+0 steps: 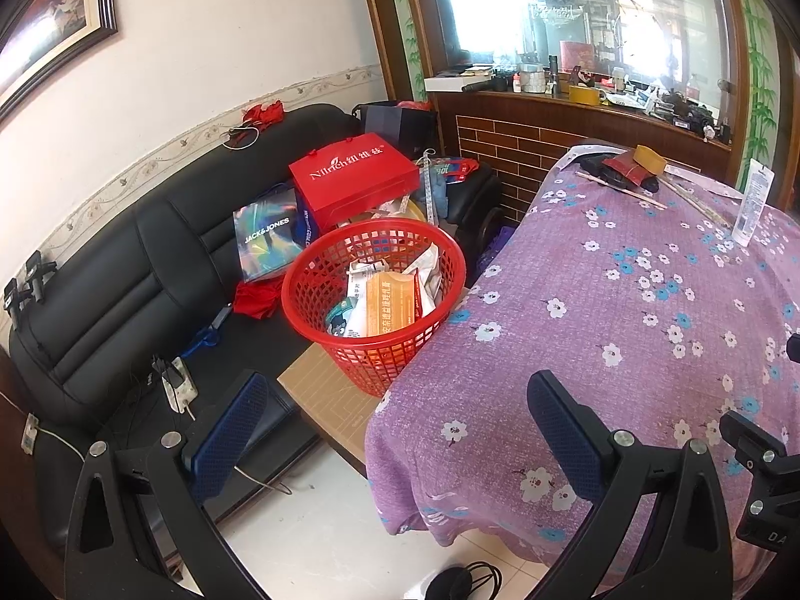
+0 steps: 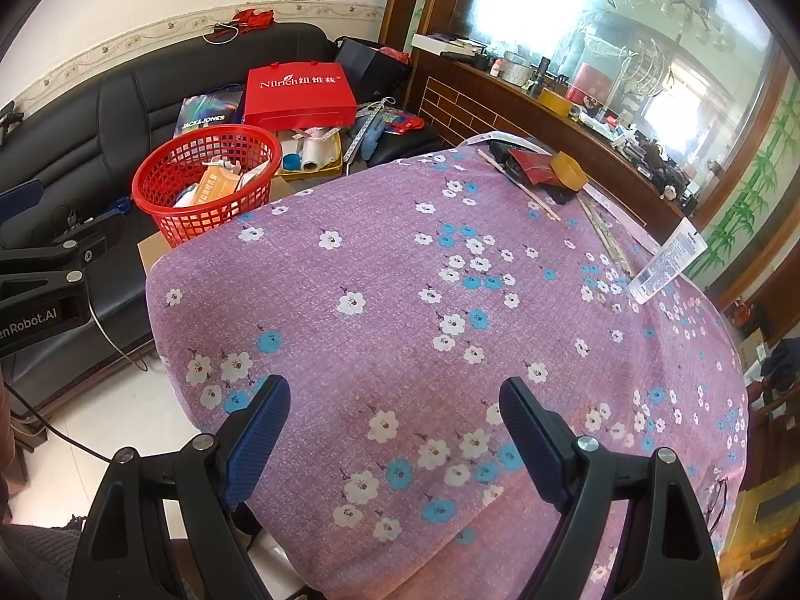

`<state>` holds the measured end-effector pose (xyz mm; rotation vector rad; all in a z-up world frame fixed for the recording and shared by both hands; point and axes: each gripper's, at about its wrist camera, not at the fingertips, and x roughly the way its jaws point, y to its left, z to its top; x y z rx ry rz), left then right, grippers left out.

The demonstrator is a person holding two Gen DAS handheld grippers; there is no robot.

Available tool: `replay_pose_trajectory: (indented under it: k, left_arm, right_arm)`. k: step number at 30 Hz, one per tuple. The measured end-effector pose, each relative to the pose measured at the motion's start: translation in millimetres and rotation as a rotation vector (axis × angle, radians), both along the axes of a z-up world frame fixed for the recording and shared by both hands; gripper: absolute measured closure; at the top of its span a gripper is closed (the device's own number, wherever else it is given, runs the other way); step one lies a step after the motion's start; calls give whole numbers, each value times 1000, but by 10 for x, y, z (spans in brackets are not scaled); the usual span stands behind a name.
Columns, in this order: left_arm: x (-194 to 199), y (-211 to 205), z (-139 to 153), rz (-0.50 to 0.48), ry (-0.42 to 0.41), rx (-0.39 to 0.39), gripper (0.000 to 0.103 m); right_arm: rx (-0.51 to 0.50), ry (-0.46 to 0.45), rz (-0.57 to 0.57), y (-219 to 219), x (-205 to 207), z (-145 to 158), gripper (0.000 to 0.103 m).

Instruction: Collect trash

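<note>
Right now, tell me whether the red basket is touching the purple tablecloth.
Cannot tell. In the left wrist view the red basket overlaps the purple tablecloth edge with no gap visible, but it may only sit behind it; the right wrist view shows the same overlap.

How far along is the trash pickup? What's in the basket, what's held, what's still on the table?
Done: the red basket beside the table already holds packets and paper. In hand: nothing; the left tongs and right tongs are both open and empty above the cloth. Left: a white tube, sticks, a tape roll and a red packet at the far edge.
</note>
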<state>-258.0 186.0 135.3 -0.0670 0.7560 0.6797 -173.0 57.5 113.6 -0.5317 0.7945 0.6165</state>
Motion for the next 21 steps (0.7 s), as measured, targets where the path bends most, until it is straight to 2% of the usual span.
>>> replay_pose_trajectory:
  k: [13, 21]
  left_arm:
    - [71, -10, -57, -14, 4, -3, 0]
    - [278, -190, -117, -95, 24, -15, 0]
  right_arm:
    - [-4, 7, -6, -82, 68, -41, 14]
    - [0, 32, -73, -326, 148, -62, 14]
